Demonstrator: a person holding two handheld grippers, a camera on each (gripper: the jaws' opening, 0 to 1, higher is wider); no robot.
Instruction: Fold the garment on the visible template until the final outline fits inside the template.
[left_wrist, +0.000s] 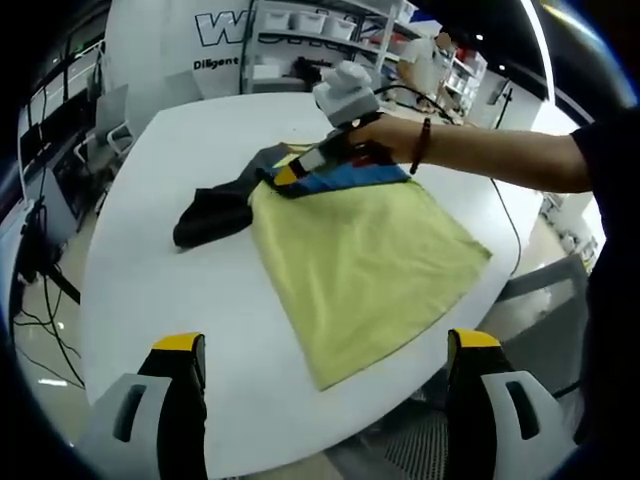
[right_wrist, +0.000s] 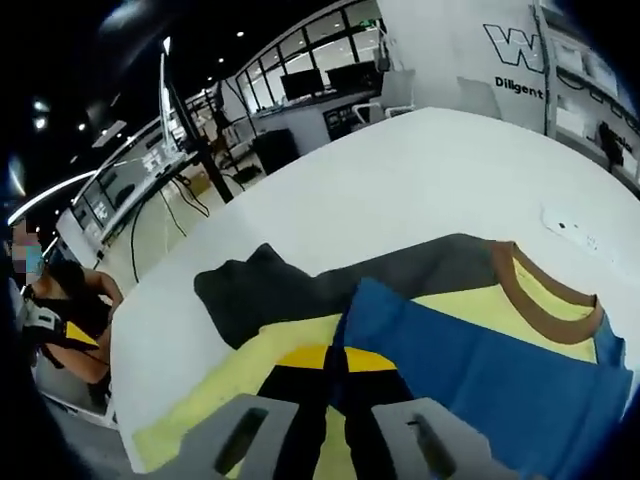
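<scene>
On white round worktop (left_wrist: 150, 290): 1 yellow-blue-grey cloth garment (left_wrist: 365, 250), partly folded, grey sleeve untucked; right claw (right_wrist: 335, 375) clamped on its blue edge; left claw (left_wrist: 325, 375) apart, hovering; template not discernible.

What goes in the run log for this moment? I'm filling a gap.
left gripper: open, above table | right gripper: shut on shirt, blue sleeve | shirt: partly folded
</scene>
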